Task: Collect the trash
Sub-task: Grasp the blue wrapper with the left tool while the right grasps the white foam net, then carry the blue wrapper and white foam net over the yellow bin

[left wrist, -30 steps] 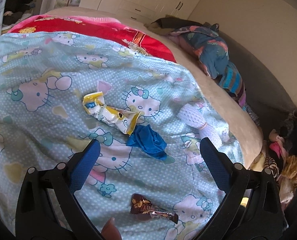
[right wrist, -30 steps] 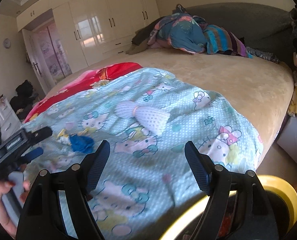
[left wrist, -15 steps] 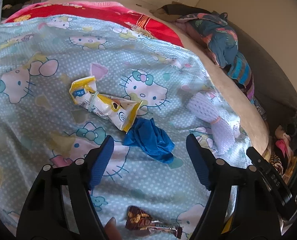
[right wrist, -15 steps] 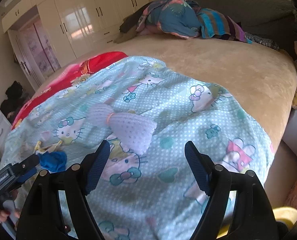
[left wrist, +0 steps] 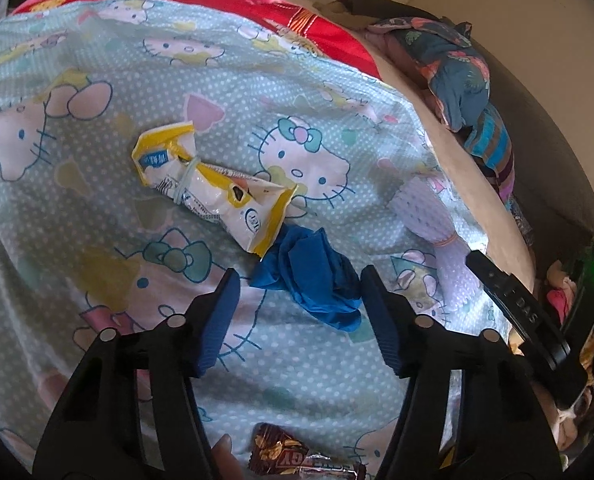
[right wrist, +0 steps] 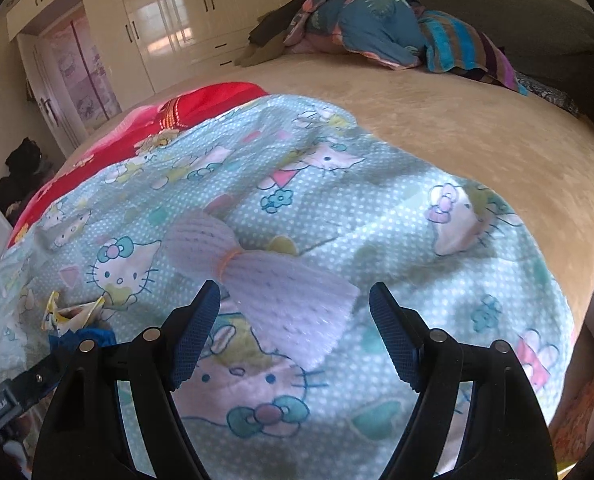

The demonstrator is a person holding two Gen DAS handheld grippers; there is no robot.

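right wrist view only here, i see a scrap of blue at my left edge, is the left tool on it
Observer: The left tool straddles that crumpled blue wad; its jaws are closing, with one pad clear of it.
Operator: other trash i'm missing
Observer: A brown foil candy wrapper lies below the tool, at the frame's bottom.
Operator: the yellow bit
Observer: A crumpled yellow-and-white packet with a rubber band round it; its corner meets the wad.

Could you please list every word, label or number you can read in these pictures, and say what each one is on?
"DAS": on the black bar at the right of the left wrist view; the letters before it are cut off.
Yellow wrapper: blue and black print, too small to read.
Brown candy wrapper: upside-down letters, not legible.
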